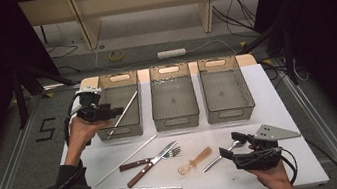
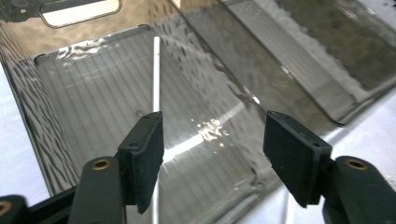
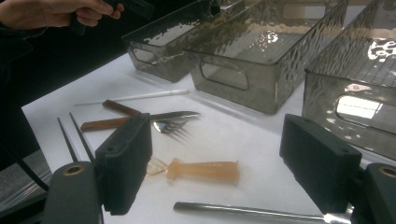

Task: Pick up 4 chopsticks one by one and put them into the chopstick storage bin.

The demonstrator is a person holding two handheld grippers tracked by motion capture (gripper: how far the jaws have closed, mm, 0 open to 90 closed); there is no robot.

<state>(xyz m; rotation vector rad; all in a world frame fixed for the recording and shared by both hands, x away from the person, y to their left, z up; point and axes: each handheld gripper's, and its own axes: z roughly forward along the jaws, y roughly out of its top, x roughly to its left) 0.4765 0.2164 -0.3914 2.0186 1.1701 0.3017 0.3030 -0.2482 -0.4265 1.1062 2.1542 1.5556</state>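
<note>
Near edge, 5 o'clock: right gripper (image 1: 229, 147) hovers with jaws wide apart and empty over loose cutlery, probably awaiting sorting: metal spoon (image 3: 252, 212), orange plastic fork (image 3: 198, 170), wooden-handled knife (image 1: 150, 163). At 10 o'clock, left gripper (image 1: 117, 111) sits at the left bin (image 1: 136, 124), jaws well apart, clamping nothing. White chopstick (image 2: 156, 74) leans in that bin, one end on the floor, the other near the rim, apparently just dropped.

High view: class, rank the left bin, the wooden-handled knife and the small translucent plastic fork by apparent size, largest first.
1. left bin
2. wooden-handled knife
3. small translucent plastic fork
The bin lies farther from the camera yet looks largest.
</note>
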